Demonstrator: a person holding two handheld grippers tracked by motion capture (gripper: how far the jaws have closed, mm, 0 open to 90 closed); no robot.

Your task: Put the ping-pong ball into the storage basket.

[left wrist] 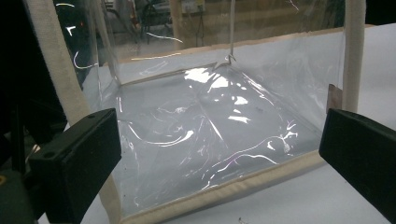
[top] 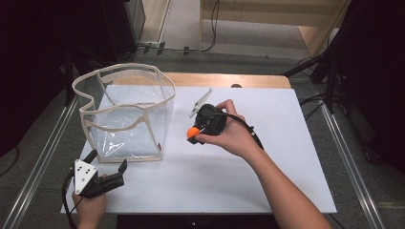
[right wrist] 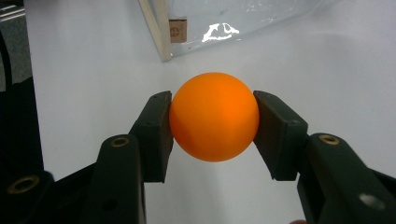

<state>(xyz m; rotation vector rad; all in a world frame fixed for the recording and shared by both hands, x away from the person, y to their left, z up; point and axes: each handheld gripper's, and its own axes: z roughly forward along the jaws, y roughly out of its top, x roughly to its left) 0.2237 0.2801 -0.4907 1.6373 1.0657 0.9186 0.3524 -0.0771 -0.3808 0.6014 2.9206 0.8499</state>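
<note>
So I'm holding the small smooth orange ball (right wrist: 214, 122) in the right gripper (top: 194, 133), hovering over the white worktop (top: 248, 181) just to the right of the clear plastic bag with cream fabric trim (top: 125, 114).

Biggest worry: that ball is round and slick, and the jaws are only pinching it at its two sides, so any wobble or easing of the squeeze could send it popping out and rolling off the worktop. The bag's rim (top: 119, 69) is also floppy and sagging, so if I'm coming in too low the ball may be clipping the edge instead of dropping in.

Right jaws are closing snug on the ball, pads pressing on both sides. The left gripper (top: 109, 168) is sitting by the bag's near corner, jaws spread wide, gripping nothing, just facing the bag's side wall.
</note>
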